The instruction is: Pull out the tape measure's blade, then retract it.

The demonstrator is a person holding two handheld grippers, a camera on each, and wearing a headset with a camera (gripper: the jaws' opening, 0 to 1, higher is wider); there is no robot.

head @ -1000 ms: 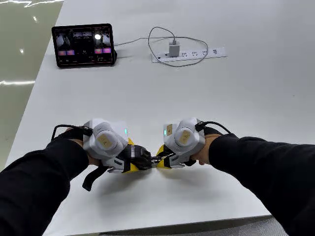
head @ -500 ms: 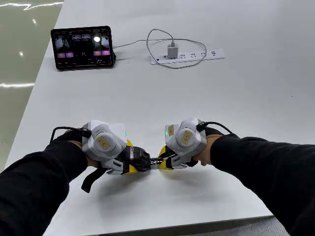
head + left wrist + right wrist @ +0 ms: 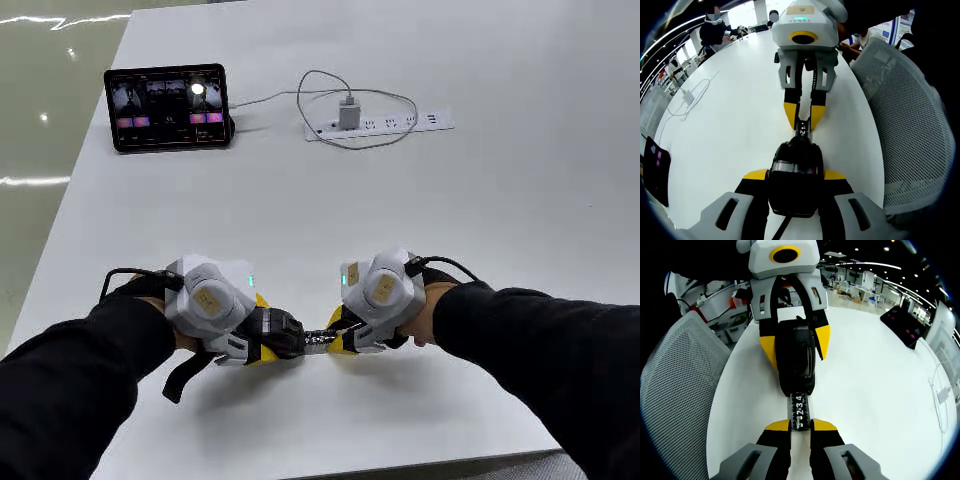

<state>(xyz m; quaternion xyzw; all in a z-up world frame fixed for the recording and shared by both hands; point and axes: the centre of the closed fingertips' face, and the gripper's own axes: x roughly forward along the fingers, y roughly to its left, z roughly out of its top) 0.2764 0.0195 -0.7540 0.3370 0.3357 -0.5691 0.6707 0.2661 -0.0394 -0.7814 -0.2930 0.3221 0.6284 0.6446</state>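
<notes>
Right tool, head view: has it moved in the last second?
Yes, slightly. Against the power strip, the right tool has shifted rightward, away from the tape measure that the left tool holds; a little more blade shows between them.

The left gripper (image 3: 268, 338) and right gripper (image 3: 338, 338) are held tip to tip, with black-sleeved forearms (image 3: 70, 385) brought in from either side. The left jaws are clamped round the tape measure case (image 3: 796, 167). The right jaws are pinched on the blade (image 3: 799, 412).
</notes>
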